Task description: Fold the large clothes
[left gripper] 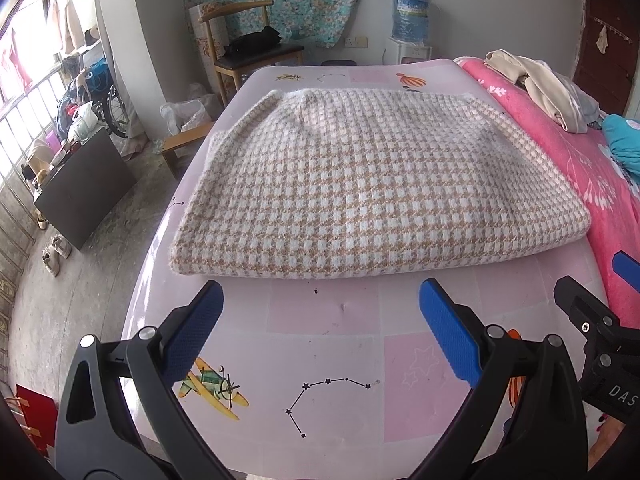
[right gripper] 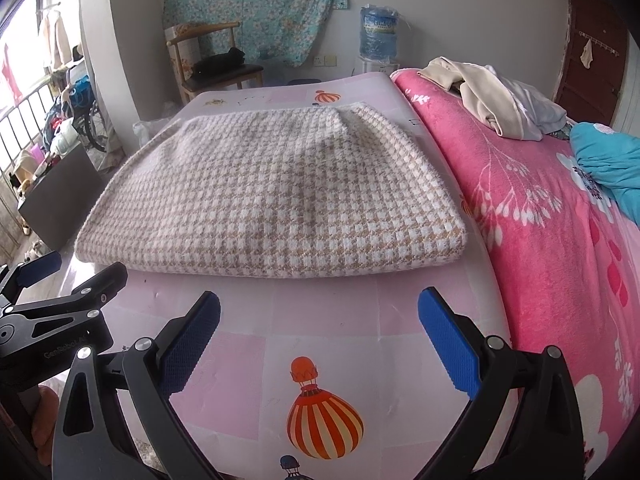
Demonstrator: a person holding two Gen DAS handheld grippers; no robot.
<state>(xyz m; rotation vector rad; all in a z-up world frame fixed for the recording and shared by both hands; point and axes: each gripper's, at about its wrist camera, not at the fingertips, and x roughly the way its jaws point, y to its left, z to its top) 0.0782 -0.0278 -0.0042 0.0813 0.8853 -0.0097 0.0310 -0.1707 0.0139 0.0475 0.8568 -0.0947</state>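
One folded houndstooth garment (left gripper: 372,184) on mat (left gripper: 340,320); two hand-held grippers, left (left gripper: 320,320), right (right gripper: 319,328), gaping, empty.

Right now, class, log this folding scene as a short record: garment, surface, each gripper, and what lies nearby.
garment: houndstooth sweater, folded into a flat rectangle, thick folded edge facing the cameras
surface: pink printed mat on the bed
left gripper: open, empty, short of the sweater's near edge
right gripper: open, empty, also short of the near edge
nearby right: pink floral blanket with a pile of cream clothes
background: wooden chair, water jug
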